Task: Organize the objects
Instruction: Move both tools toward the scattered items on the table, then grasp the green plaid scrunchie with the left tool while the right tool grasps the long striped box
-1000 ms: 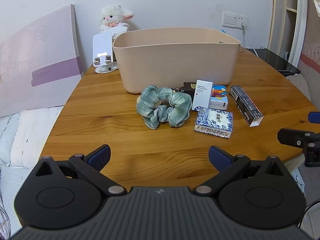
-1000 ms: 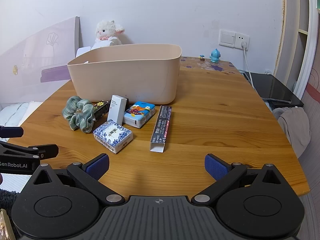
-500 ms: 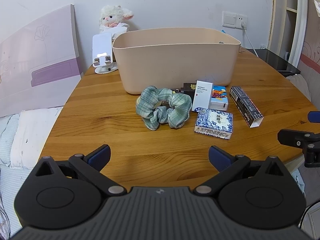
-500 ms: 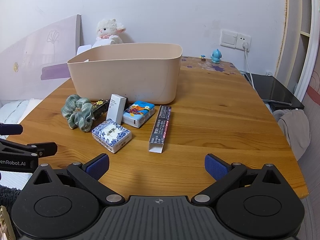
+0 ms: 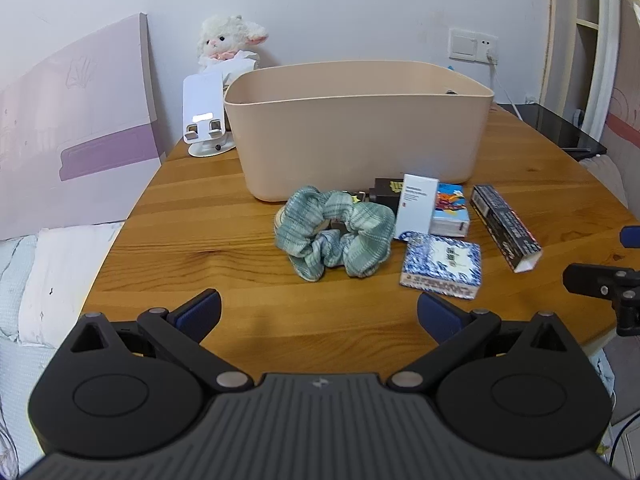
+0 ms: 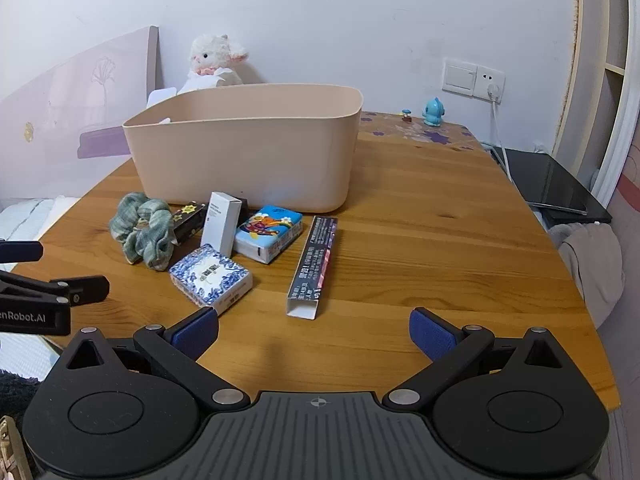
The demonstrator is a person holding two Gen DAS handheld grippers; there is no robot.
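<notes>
The green plaid scrunchie [image 5: 334,234] lies in front of the beige bin [image 5: 360,128], toward the left end of the small cluster that sits mid-surface, nearer the left edge than the right. It looks soft, light and squashy (a pinch on one fold of the fabric ring should do, and it will likely sag and deform once lifted). Touching its right side stands a slim white box [image 5: 416,206], upright and probably easy to tip, so a grip across its narrow faces seems safest. Behind it lies a small dark box [image 5: 386,192], partly hidden. A colourful tissue pack [image 6: 268,234] lies just beside the white box; it should give a little under pressure. The blue-and-white patterned box [image 6: 211,275] lies nearest the front edge, flat, stiff card by the look of it, best taken across its shorter sides. The long dark carton [image 6: 314,264] lies apart to the right, its open end toward the front edge; it is likely hollow and crushable, so a light hold near the middle suits it.

The left gripper [image 5: 319,312] hovers over the front edge, spread wide and holding nothing. The right gripper [image 6: 314,332] is likewise parted and empty, just short of the carton.
</notes>
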